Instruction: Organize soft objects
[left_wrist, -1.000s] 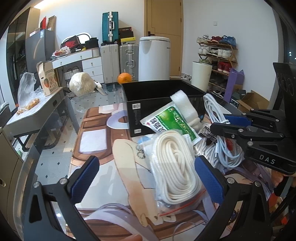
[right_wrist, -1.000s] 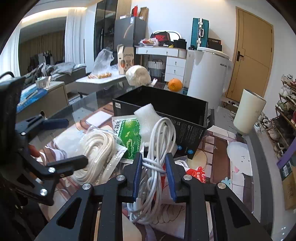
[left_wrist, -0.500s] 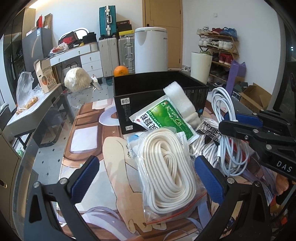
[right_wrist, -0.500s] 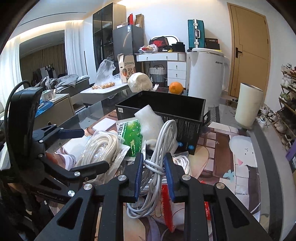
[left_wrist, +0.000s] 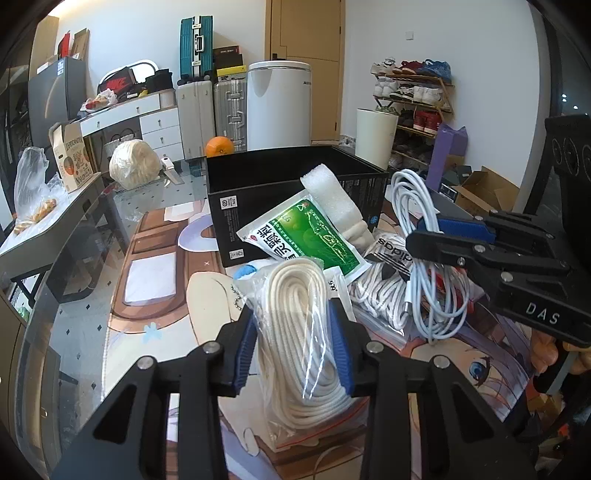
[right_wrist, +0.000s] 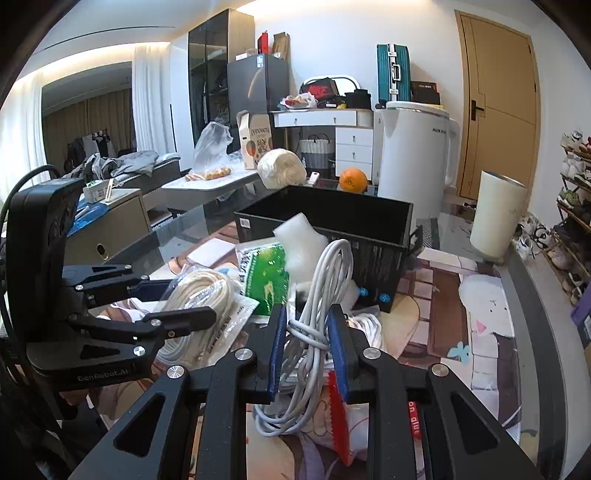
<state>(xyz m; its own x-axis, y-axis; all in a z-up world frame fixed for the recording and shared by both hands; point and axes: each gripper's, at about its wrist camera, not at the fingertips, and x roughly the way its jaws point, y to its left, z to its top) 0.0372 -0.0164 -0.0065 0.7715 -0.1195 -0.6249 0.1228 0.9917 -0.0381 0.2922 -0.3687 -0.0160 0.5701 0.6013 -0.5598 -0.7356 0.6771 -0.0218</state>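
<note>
My left gripper (left_wrist: 293, 350) is shut on a clear bag of cream rope (left_wrist: 295, 314) lying on the mat. The bag also shows in the right wrist view (right_wrist: 201, 299). My right gripper (right_wrist: 307, 350) is shut on a coiled white cable (right_wrist: 314, 295) and holds it above the mat; the cable also hangs to the right in the left wrist view (left_wrist: 424, 258). An open black box (left_wrist: 295, 177) stands behind the pile, seen too in the right wrist view (right_wrist: 332, 214). A green packet (left_wrist: 303, 236) and white foam (left_wrist: 328, 195) lean against it.
Another bagged white rope (left_wrist: 384, 291) lies between the grippers. An orange (right_wrist: 353, 180), a white appliance (right_wrist: 413, 158) and a wrapped bundle (right_wrist: 280, 168) sit behind the box. A white cylinder bin (right_wrist: 495, 218) stands to the right. The printed mat (left_wrist: 155, 280) extends left.
My left gripper's jaws were wide open around the bagged rope and have closed on it. My right gripper keeps the white cable, lifted slightly.
</note>
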